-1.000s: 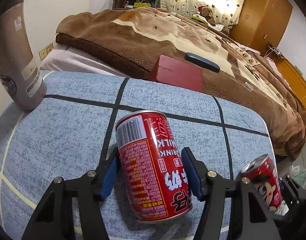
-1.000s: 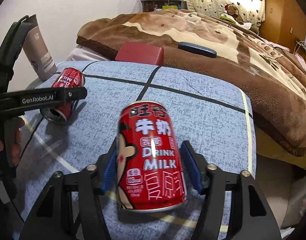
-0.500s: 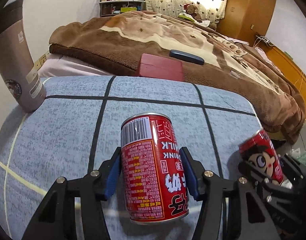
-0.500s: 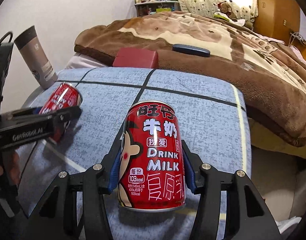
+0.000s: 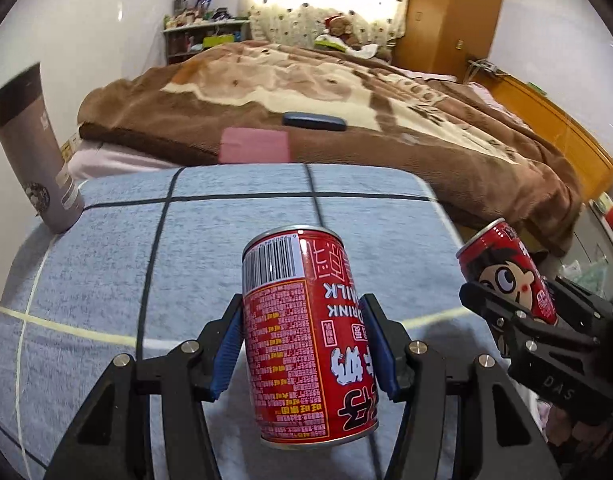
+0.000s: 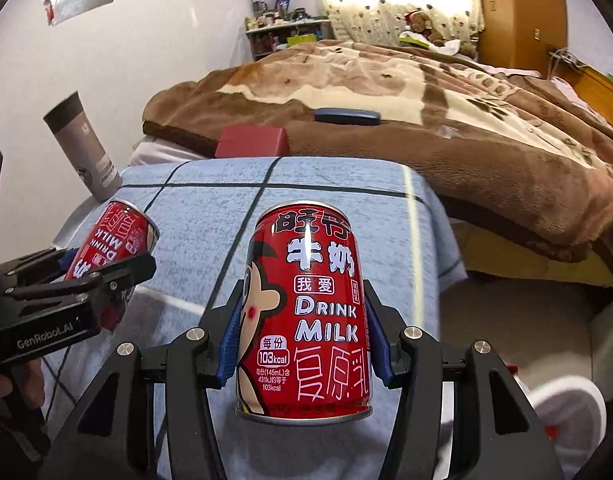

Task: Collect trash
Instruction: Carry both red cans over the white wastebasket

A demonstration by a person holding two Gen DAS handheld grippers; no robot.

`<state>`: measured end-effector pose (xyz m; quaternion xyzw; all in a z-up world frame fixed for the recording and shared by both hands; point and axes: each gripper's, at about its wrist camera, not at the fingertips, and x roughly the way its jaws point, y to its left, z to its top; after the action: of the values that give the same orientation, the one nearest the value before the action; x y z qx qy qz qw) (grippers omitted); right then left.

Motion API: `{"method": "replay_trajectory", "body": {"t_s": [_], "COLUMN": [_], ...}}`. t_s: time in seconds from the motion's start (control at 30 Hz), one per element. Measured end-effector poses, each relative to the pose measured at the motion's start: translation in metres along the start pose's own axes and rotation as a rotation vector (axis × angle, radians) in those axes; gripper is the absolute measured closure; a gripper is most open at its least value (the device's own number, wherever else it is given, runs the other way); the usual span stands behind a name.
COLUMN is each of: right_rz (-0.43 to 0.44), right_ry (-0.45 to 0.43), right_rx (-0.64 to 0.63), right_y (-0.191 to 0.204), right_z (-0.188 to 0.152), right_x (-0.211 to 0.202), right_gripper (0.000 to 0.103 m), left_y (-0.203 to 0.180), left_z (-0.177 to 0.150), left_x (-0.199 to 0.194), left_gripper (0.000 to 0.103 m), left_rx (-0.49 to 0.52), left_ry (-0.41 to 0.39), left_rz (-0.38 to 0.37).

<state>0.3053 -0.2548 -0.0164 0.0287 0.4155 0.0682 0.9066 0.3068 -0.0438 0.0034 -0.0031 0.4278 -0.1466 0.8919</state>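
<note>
Two red milk cans are held clear of the blue checked counter (image 5: 106, 264) — the upside-down can (image 5: 306, 336) is clamped between the pads of the left claw (image 5: 304, 354), the upright can (image 6: 306, 312) gripped in the right claw (image 6: 304, 346). Each can's long axis runs along the fingers. No bin is seen; the right claw hangs nearer the counter's open edge.
</note>
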Motion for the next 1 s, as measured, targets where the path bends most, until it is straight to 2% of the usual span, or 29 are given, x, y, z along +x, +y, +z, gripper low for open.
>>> {"method": "replay_trajectory", "body": {"t_s": [0.47, 0.7, 1.0], "right_rz": [-0.094, -0.150, -0.226], "right_ry": [-0.086, -0.102, -0.063], "right_rx": [0.085, 0.142, 0.216], "right_y": [-0.044, -0.073, -0.110], "right_z": [-0.036, -0.059, -0.088], "right_x": [-0.078, -0.104, -0.112], "right_gripper": [0.049, 0.049, 0.049], "left_y": [-0.093, -0.143, -0.196], "left_z": [-0.025, -0.039, -0.059], "left_x": [-0.050, -0.056, -0.043], "left_gripper": [0.044, 0.044, 0.044], "left_rx": [0.126, 0.199, 0.266], "left_ry": [-0.052, -0.044, 0.010], "left_rz": [-0.133, -0.200, -0.269]}}
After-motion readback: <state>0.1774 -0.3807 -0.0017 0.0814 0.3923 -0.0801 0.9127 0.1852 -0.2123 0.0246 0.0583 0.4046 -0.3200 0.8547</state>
